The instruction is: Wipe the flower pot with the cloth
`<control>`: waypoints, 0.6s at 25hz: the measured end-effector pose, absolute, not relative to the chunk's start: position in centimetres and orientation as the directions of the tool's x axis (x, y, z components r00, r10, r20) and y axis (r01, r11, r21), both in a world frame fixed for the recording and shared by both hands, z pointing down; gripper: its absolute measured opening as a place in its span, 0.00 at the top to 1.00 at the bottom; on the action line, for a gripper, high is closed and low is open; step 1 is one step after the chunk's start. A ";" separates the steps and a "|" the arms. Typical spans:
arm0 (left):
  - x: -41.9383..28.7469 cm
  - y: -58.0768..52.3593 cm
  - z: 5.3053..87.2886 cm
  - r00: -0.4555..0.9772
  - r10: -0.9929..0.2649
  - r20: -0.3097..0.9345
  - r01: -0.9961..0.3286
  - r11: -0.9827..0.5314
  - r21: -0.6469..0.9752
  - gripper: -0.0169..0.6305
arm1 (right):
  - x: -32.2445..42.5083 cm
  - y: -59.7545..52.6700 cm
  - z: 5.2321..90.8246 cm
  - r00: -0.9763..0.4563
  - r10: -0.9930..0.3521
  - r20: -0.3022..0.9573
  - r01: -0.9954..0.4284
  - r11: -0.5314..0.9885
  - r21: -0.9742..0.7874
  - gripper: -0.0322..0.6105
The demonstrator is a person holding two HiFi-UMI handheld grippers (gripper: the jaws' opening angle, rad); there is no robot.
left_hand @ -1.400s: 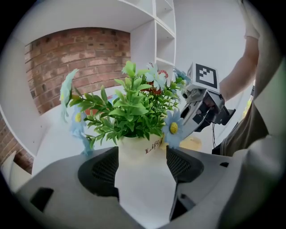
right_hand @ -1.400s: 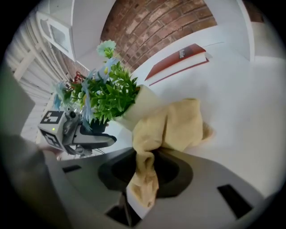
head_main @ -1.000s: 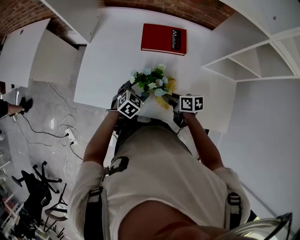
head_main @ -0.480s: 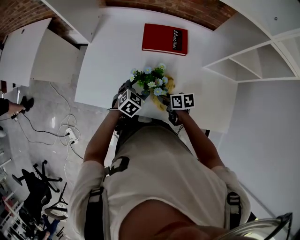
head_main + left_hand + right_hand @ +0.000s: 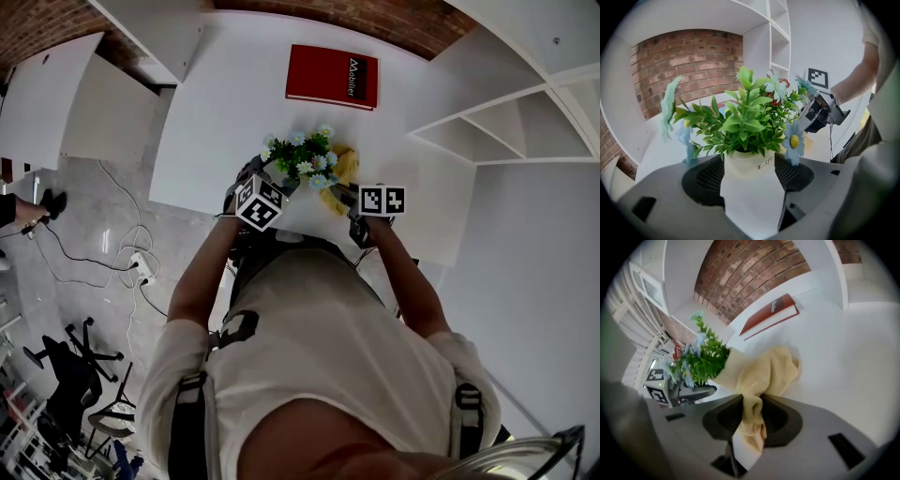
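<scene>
Between the jaws of the right tool (image 5: 753,420), a bunched neck of the yellow cloth (image 5: 768,371) is clamped. The rest of the cloth fans out toward twelve o'clock and appears to lie against the side of the flower pot (image 5: 746,161), which it hides in the right gripper view. The left tool (image 5: 749,180) is closed on the pale pot, one pad at its nine o'clock side and one at its three o'clock side. The plant (image 5: 740,117) rises above them. In the head view the pot stands on the white desk (image 5: 225,103) near its front edge, at six o'clock from the red book (image 5: 333,75), with the cloth at the pot's three o'clock.

Hazards, as judged:
- **Cloth slipping out.** Only a narrow gather is held, so drag against the pot could pull it free.
- **Snagging.** The leaves and flowers overhang the rim. A stroke carried too high could catch them and tug the plant.
- **Pot tipping or sliding.** Sideways pressure from the cloth could twist the smooth pot between the left pads. The desk edge is close at six o'clock.
- **Tools colliding.** The two tools work close beside each other round one small pot.
</scene>
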State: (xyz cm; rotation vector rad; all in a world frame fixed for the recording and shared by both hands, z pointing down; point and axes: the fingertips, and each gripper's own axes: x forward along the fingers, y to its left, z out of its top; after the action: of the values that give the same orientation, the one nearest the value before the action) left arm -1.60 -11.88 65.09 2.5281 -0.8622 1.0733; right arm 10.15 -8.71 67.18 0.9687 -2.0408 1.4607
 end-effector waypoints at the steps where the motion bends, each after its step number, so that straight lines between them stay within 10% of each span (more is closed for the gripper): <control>1: -1.6 -11.9 65.1 0.550 -0.420 0.722 -0.613 -0.790 0.009 0.45 | 10.6 -9.4 66.4 -0.649 -0.313 0.694 -0.758 0.182 -0.626 0.78; 8: -1.6 -11.9 64.7 0.560 -0.421 0.713 -0.629 -0.776 0.036 0.45 | 10.8 -14.6 60.2 -0.683 -0.496 0.536 -0.687 0.187 -0.703 0.78; 15: -2.0 -11.6 65.0 0.559 -0.409 0.721 -0.634 -0.771 0.054 0.45 | 10.4 -12.0 66.4 -0.614 -0.349 0.708 -0.787 0.204 -0.582 0.78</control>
State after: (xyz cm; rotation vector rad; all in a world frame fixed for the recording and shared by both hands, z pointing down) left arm -1.96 -11.58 64.97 2.4888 -0.8595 1.0341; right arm 10.40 -12.02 66.44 1.0564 -2.0615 1.3911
